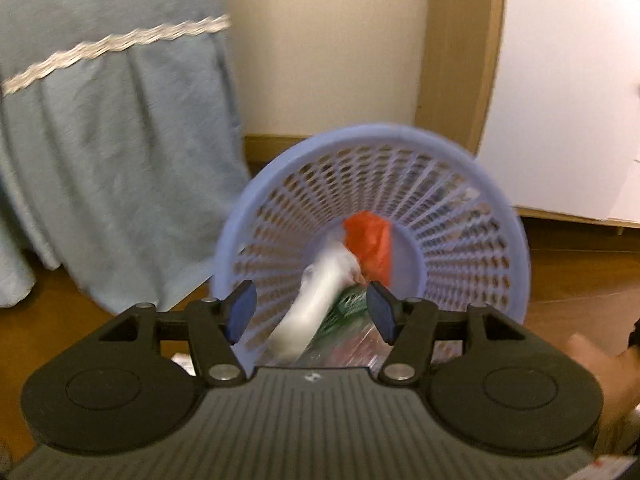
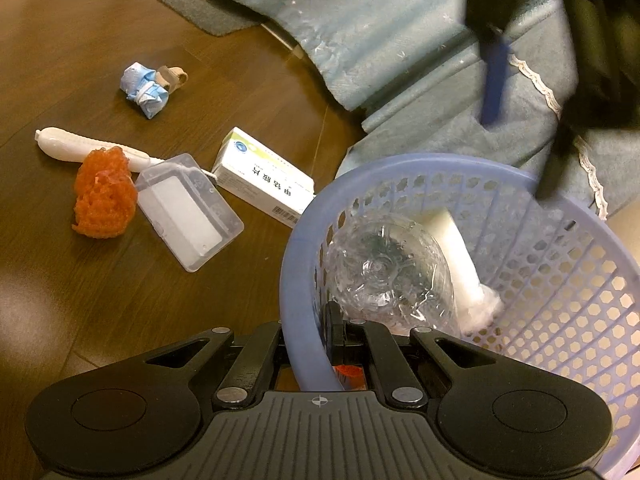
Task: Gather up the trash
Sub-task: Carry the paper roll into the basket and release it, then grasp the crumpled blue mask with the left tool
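Basket [image 2: 520,216], blue perforated plastic, sits on the wood floor [image 2: 80,320] by the blue bed skirt [image 2: 380,40], holding a clear crushed bottle [image 2: 388,268], a white roll [image 2: 460,256] and an orange wrapper [image 1: 370,246]. Right gripper [image 2: 336,340] is clamped shut on the basket's near rim; left gripper [image 1: 310,310] hangs over the basket mouth, jaws apart, gripping nothing. Floor left of the basket carries a medicine box [image 2: 262,176], clear plastic case [image 2: 188,212], orange mesh wad [image 2: 104,196], white tube [image 2: 80,148], crumpled blue mask [image 2: 144,88].

The left gripper [image 1: 311,310] is angled downward, its jaws parted, with nothing pressed between the blue pads [image 1: 240,312]. The right gripper [image 2: 335,326] is also angled downward, its jaws fully closed. A bare hand [image 1: 604,384] is seen at the left gripper's side.
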`<act>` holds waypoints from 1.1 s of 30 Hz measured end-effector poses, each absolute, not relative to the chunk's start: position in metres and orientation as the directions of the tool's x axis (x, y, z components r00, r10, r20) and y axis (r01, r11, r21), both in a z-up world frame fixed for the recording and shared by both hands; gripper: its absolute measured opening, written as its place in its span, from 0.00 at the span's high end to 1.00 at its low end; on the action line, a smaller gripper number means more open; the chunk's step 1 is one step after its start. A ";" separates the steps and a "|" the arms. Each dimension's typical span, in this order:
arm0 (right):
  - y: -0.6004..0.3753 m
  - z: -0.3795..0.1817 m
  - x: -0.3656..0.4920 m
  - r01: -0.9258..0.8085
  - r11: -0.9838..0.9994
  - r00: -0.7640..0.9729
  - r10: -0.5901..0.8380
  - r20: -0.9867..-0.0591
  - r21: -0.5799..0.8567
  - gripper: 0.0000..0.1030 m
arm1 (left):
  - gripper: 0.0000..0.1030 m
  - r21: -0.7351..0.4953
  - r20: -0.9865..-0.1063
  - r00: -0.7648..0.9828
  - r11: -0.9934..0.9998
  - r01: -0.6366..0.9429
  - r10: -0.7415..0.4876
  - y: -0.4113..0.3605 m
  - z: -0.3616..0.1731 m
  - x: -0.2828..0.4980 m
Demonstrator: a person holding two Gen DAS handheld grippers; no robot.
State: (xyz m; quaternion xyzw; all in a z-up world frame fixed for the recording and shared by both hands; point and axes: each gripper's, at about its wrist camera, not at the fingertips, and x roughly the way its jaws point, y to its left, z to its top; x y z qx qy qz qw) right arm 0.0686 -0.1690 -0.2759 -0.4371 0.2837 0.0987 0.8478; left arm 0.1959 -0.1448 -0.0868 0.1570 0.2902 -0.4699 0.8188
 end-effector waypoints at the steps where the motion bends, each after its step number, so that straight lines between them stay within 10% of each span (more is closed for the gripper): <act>1: -0.170 -0.276 0.068 -0.415 0.599 0.820 -0.080 -0.567 -0.685 1.00 | 0.45 -0.021 -0.635 0.399 0.531 0.847 -0.661 -0.135 -0.089 0.197; 33: -0.171 -0.277 0.068 -0.422 0.592 0.817 -0.080 -0.571 -0.687 1.00 | 0.46 0.102 -0.798 0.532 0.805 0.585 -0.285 0.053 -0.197 0.169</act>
